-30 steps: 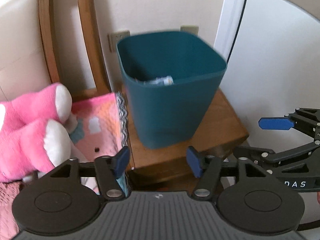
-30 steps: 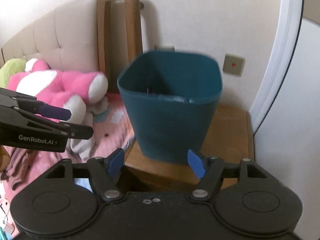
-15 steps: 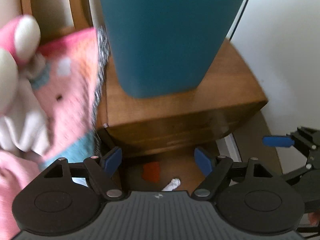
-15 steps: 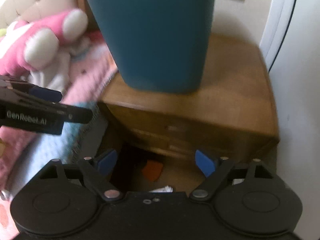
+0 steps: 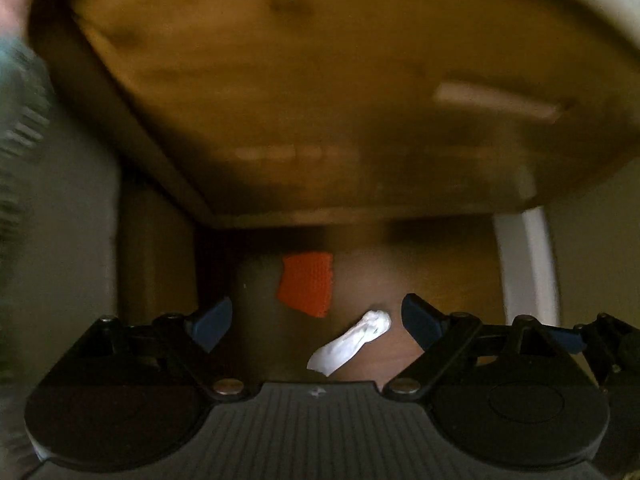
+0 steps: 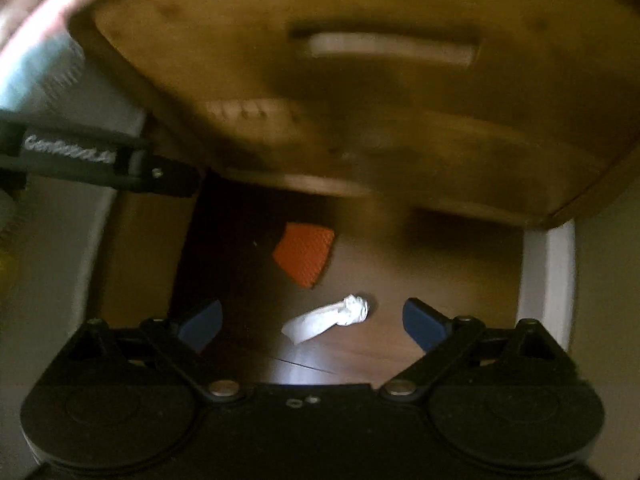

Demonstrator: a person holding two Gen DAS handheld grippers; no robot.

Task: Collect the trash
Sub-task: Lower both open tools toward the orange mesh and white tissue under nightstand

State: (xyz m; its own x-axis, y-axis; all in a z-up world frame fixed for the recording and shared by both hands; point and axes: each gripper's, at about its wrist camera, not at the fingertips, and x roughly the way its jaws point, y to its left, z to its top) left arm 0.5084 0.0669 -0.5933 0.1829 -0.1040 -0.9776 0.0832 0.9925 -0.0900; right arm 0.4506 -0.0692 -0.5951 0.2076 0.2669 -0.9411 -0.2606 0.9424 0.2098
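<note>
A crumpled white tissue (image 5: 352,342) (image 6: 326,320) lies on the dark wooden floor, and an orange textured scrap (image 5: 307,288) (image 6: 306,254) lies just beyond it. Both grippers point steeply down at them. My left gripper (image 5: 318,322) hangs above the floor with its jaws opening wide and nothing between the blue pads. My right gripper (image 6: 312,322) hovers over the tissue, jaws opening too, not touching it. The teal bin is out of view.
The wooden nightstand (image 5: 300,100) (image 6: 360,100) fills the upper half of both views, blurred. A white door frame (image 5: 528,260) (image 6: 548,272) stands at the right. Bedding (image 6: 36,64) hangs at the left. The left gripper's arm (image 6: 100,158) crosses the right wrist view.
Both grippers have dropped from level with the teal bin on the nightstand down toward the floor, tilting further downward. Their jaws have spread wider. The tissue and orange scrap have come into view.
</note>
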